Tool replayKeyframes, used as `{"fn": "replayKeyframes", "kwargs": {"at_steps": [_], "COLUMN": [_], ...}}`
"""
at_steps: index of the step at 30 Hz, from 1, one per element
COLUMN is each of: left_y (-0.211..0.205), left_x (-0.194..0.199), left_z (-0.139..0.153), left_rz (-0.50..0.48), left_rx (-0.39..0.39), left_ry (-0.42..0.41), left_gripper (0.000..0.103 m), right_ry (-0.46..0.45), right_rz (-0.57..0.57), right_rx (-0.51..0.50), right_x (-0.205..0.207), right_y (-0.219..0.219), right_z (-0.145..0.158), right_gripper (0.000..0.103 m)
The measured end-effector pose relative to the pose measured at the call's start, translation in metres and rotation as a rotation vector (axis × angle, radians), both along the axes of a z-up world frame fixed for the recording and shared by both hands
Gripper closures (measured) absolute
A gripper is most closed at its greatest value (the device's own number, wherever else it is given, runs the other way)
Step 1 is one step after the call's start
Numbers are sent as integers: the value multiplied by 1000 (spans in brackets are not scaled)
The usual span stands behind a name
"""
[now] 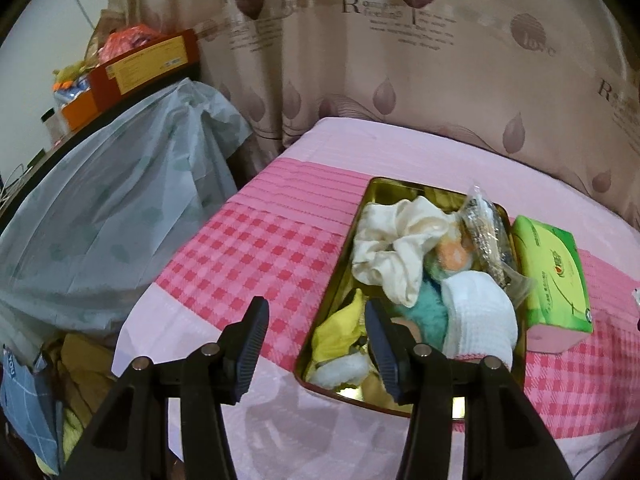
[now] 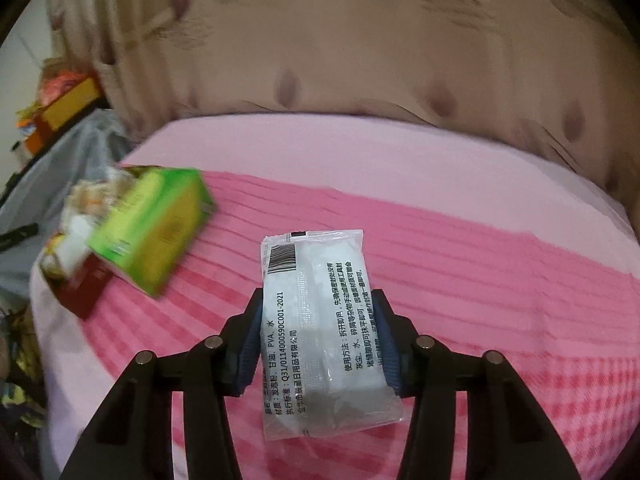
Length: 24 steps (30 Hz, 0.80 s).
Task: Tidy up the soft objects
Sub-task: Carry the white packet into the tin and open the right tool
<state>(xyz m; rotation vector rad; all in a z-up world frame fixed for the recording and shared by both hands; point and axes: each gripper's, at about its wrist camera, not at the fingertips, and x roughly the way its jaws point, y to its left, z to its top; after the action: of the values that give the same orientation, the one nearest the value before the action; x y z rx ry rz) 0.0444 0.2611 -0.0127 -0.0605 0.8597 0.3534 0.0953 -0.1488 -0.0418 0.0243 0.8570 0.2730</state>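
A white packet (image 2: 320,320) was gripped across its slick middle by the right tongs (image 2: 318,340) above the bed (image 2: 480,240); it might slip out; the left tongs (image 1: 316,344) were held open, empty, beside the full tin (image 1: 340,248).

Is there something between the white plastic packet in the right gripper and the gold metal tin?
Yes. The green tissue pack lies on the pink cloth beside the gold metal tin, on the side toward the white plastic packet held by the right gripper.
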Motion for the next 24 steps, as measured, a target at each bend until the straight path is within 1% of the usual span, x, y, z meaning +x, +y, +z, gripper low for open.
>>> {"fn": "replayKeyframes", "kwargs": {"at_steps": [3,6,15,19,24], "left_y": [3,7,11,13,14], "left_x": [-3,-5,-10,-13,-16], "left_z": [0,1,6,8,11], "left_rz": [27,32,41,43,54], "left_rx": [12,-8,-24,-26,-22], "left_ry": [-6,-12,-42,-53,-74], "left_gripper": [51,50,49,49,49], "right_ry": [-13,-18,-15,-14,4], "right_rz": [69,139,284,312,319], "right_rx": [15,33,65,60,47], "right_x": [4,8,24,35,48], "right_y": [41,83,200,238,261], "right_z": [12,21,30,29,24], "right_gripper": [56,56,56,56,56]}}
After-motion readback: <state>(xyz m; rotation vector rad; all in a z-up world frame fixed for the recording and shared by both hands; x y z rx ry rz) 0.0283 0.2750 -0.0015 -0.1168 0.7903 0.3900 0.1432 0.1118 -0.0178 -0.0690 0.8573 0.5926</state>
